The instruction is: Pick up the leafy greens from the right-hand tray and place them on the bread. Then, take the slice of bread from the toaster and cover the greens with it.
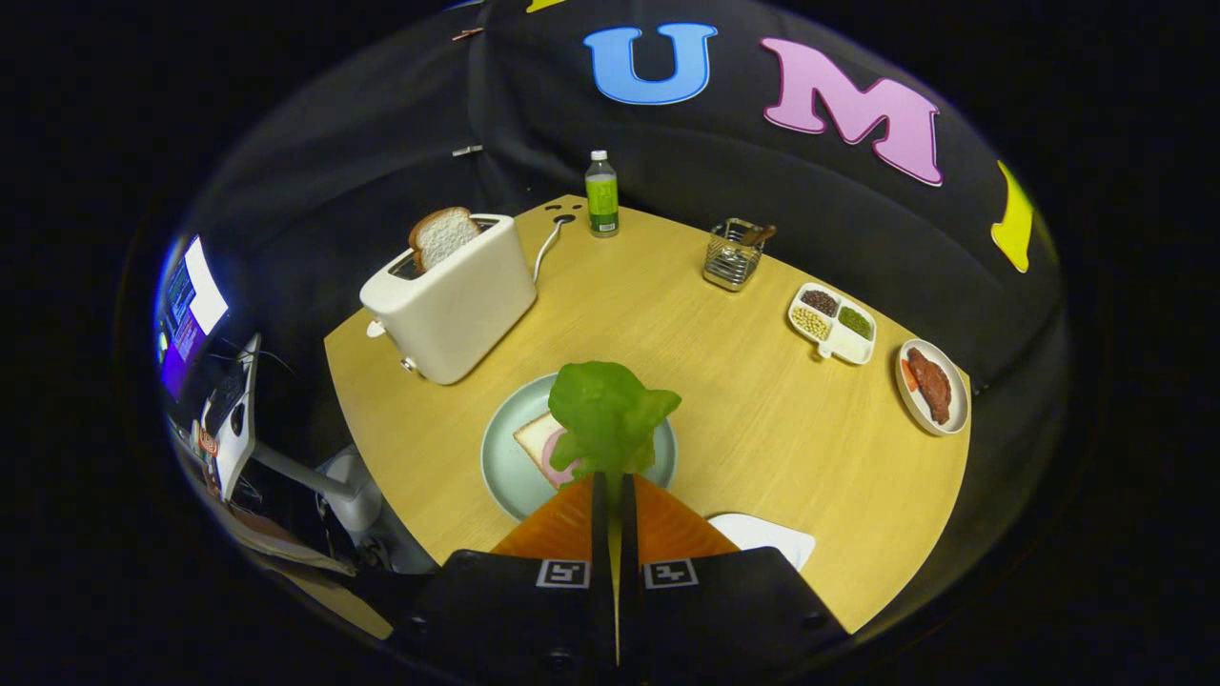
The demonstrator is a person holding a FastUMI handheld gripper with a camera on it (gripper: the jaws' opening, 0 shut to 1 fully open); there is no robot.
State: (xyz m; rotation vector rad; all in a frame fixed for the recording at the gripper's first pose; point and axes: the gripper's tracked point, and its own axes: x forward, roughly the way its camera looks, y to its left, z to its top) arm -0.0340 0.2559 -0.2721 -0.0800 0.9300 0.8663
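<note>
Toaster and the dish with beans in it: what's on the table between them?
Bare table between toaster and bean dish, in the gripper view.

Claw (614,476) seen from behind, pointing forward and down over counter. Two fingers (599,505) nearly together, narrow slit between them. Both tips pinch stem end of ruffled bright-green lettuce leaf (607,412), which stands up just ahead of tips. Claw held above counter, not touching it. Wide claw body fills foreground behind fingers.
</note>
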